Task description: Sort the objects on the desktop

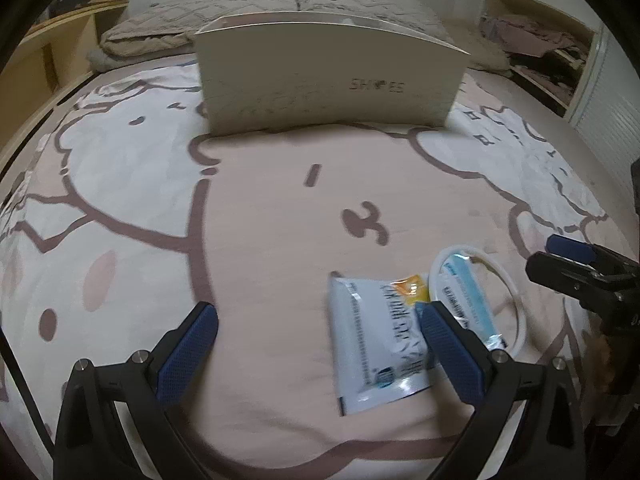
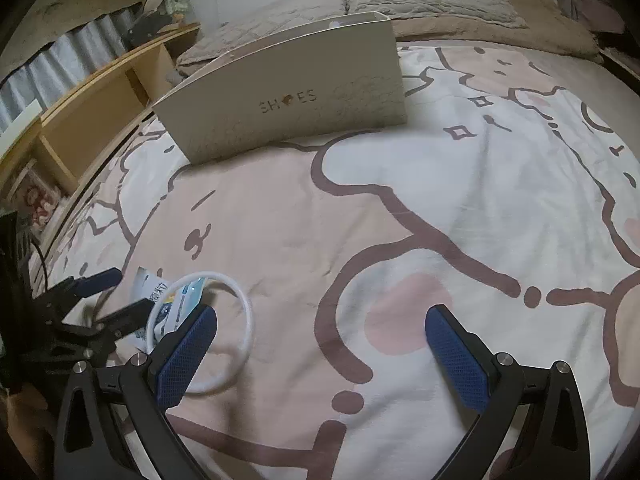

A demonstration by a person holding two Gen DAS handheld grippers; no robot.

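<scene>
A: We're over the bed (image 1: pixel 280 200), and the big thing here is one shoe box (image 1: pixel 328 80), standing open-topped toward the head end, near the pillows (image 1: pixel 280 4). That is probably where the small things go.

B: Down at our end we count two sachets and one white ring (image 1: pixel 516 280). The larger sachet (image 1: pixel 376 336) lies flat; the smaller sachet (image 1: pixel 464 288) rests partly inside the ring, and the two overlap.

A: Our left gripper (image 1: pixel 316 344) is spread wide and holds nothing, its right finger just over the larger sachet's edge. Our right gripper (image 2: pixel 320 344) is equally wide and empty, its left finger over the ring.

B: Here's our worry: that overlap. Close on one sachet and we may drag the other, or snag the ring with it.

A: The sheet is soft, too. Flat foil could slide ahead of the fingers, or we pinch fabric instead.

B: And both grippers are close together over there. We could knock them.
</scene>
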